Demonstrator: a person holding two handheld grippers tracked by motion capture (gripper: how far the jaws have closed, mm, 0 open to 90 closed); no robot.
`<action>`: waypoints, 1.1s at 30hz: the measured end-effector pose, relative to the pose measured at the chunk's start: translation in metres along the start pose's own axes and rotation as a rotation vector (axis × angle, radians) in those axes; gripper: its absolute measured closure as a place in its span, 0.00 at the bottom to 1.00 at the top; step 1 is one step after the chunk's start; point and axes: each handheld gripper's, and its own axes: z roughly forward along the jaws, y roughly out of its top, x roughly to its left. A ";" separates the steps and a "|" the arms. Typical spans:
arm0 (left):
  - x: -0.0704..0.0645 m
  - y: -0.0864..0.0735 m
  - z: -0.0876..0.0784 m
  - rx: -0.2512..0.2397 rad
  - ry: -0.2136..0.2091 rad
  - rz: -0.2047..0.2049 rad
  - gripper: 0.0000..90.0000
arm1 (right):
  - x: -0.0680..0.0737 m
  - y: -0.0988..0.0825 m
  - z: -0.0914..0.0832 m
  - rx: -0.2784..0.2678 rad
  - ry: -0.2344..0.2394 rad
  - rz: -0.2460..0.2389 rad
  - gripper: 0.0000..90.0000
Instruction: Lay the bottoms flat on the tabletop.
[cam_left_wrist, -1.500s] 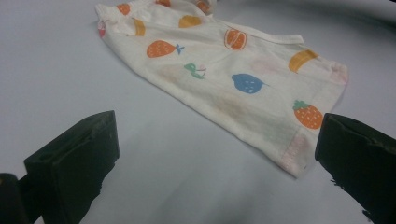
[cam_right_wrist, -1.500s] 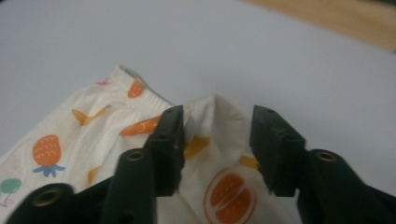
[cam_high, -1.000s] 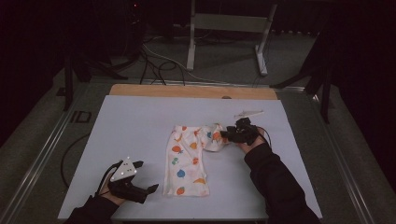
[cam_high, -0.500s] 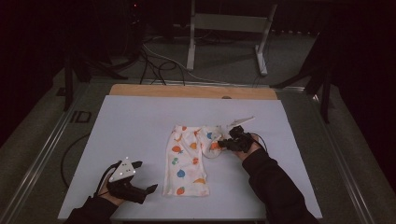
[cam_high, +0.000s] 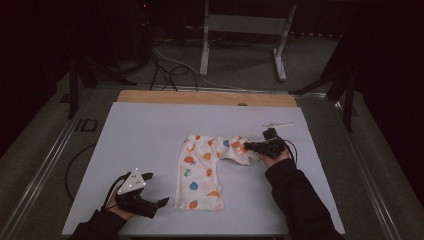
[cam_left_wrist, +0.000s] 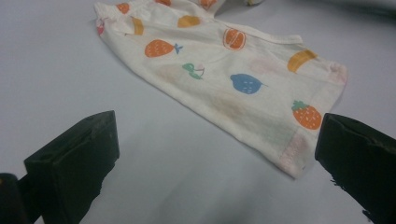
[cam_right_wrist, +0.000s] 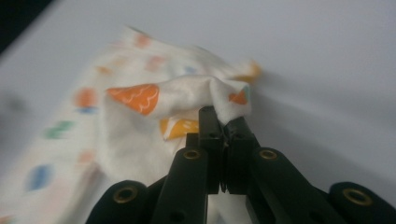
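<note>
Between right tool (cam_right_wrist: 224, 122) tips: shorts (cam_high: 205, 167) leg, seemingly bunched.

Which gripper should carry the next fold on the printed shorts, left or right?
Right, probably. The right gripper is already shut on a bunched leg of the shorts, so it could draw that leg across. The left gripper sits open on the table beside the lower hem, holding nothing.
</note>
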 end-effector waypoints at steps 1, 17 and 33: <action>0.000 0.000 0.000 0.002 -0.001 0.001 0.01 | -0.005 -0.002 0.005 0.016 -0.029 0.003 0.98; 0.001 -0.002 -0.001 0.004 0.010 0.002 0.01 | -0.009 -0.002 0.038 0.052 -0.195 -0.122 0.75; -0.002 0.001 -0.003 -0.015 0.008 0.014 0.01 | 0.010 0.005 -0.009 -0.056 -0.162 -0.248 0.21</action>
